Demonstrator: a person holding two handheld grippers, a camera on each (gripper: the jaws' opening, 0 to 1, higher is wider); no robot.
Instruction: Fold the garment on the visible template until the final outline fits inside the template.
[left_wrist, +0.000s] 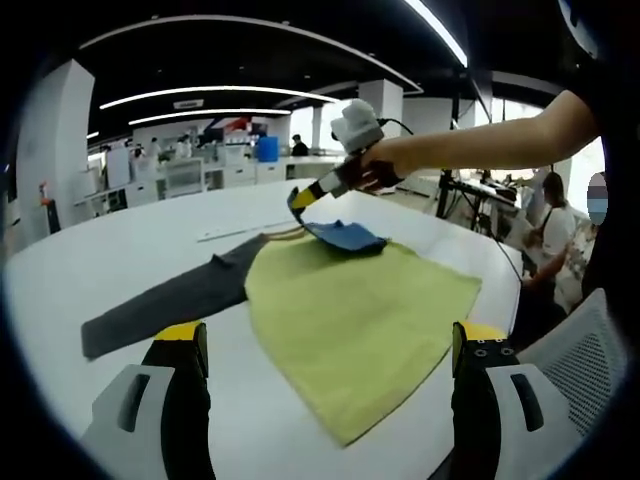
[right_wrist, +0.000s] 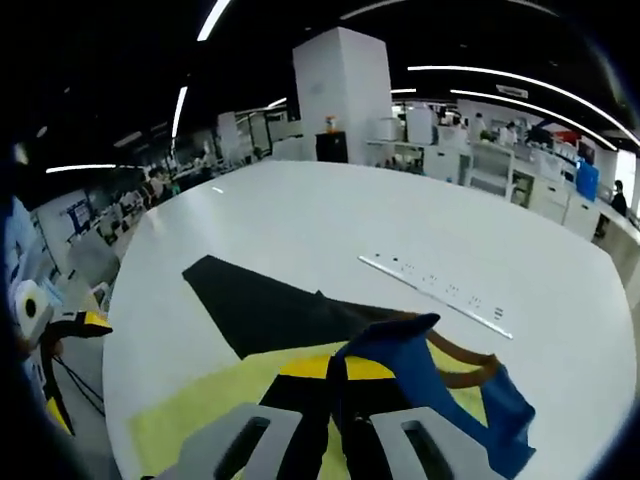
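A yellow-green garment (left_wrist: 360, 310) lies spread on the white table (left_wrist: 130, 255). One dark grey sleeve (left_wrist: 170, 300) stretches to the left. My right gripper (left_wrist: 300, 198), held by a person's hand, is shut on the blue sleeve (left_wrist: 348, 236) and holds it up, folded over the garment's far edge. In the right gripper view the jaws (right_wrist: 335, 385) clamp the blue sleeve (right_wrist: 420, 370), with brown collar trim (right_wrist: 462, 360) beside it and the dark sleeve (right_wrist: 260, 300) beyond. My left gripper (left_wrist: 328, 338) stands wide open above the garment's near hem, holding nothing.
A long white strip (right_wrist: 435, 290) lies on the table beyond the garment. A white mesh chair (left_wrist: 585, 340) and a seated person (left_wrist: 555, 230) are past the table's right edge. Desks and pillars fill the room behind.
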